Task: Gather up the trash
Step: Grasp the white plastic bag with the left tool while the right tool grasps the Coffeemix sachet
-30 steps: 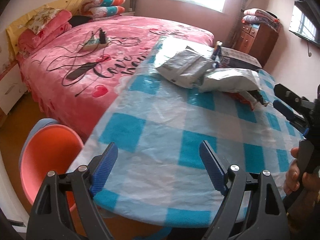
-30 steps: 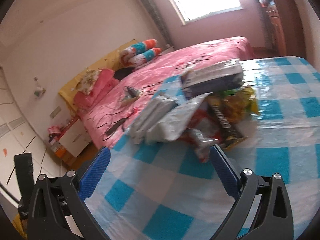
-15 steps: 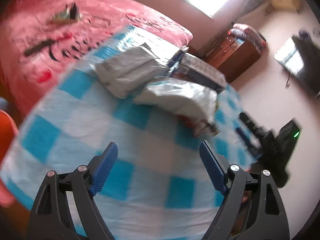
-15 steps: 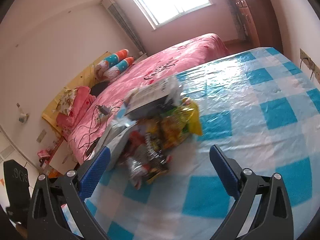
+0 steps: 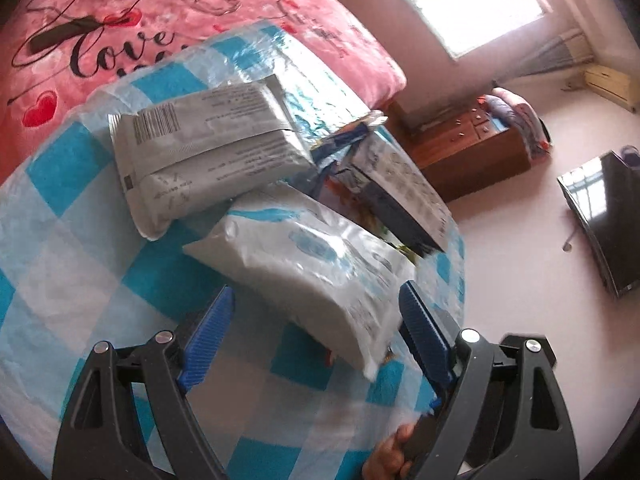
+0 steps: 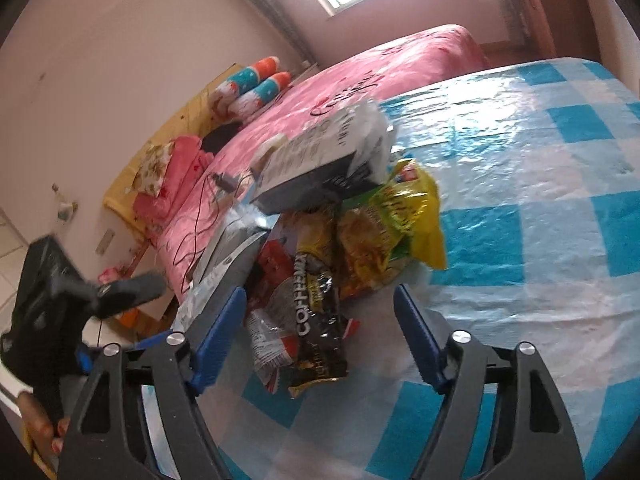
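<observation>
Since a moment ago, both grippers have been brought much closer to the pile of trash on the table with the blue and white checked cloth. In the earlier views the pile was far off; now it fills both views. The reach is judged to be almost over, and the picking up is about to start.

The right gripper is pointed down at the near side of the pile. Its jaws are closing. The black coffee mix packet and a crinkled red and white wrapper lie between the blue pads, but no pad is seen pressing on them yet. Behind them lie a yellow snack bag and a dark box.

The left gripper is tilted down from the other side, and it has been rolled. It is held wide apart, and nothing is gripped. The white plastic bag reaches between its pads. A grey printed pouch rests beside that bag.

A hand is seen low in the left view.
</observation>
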`<action>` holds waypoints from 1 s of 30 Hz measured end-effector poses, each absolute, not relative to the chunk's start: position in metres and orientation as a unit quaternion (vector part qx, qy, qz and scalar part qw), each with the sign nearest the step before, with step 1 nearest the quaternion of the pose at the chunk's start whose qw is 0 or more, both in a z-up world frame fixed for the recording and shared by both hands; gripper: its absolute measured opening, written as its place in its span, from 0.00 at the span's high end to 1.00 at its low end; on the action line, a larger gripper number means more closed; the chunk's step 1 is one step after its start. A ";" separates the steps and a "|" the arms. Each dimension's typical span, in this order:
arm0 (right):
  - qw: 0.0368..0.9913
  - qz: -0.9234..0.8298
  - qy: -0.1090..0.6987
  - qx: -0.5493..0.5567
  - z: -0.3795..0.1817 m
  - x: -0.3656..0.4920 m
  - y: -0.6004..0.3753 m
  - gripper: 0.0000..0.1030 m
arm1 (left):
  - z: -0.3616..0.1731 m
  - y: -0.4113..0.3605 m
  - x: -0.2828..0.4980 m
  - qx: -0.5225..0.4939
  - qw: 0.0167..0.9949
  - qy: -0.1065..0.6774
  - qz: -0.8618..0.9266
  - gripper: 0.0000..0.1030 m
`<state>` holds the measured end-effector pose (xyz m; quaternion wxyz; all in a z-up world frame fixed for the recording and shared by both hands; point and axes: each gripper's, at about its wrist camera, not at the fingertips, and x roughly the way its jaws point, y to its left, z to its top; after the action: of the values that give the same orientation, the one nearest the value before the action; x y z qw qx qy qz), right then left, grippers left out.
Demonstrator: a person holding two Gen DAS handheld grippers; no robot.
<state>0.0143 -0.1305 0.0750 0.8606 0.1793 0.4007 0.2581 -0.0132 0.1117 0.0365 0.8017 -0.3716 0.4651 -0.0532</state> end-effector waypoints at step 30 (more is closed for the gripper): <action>0.849 0.254 0.432 0.166 0.064 0.018 -0.133 0.75 | 0.014 0.107 0.001 -0.417 0.805 0.422 -0.003 0.53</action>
<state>0.0185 -0.1333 0.0637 0.8494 0.1655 0.4317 0.2544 0.0013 0.1072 0.0137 0.8049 -0.4169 0.4223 -0.0029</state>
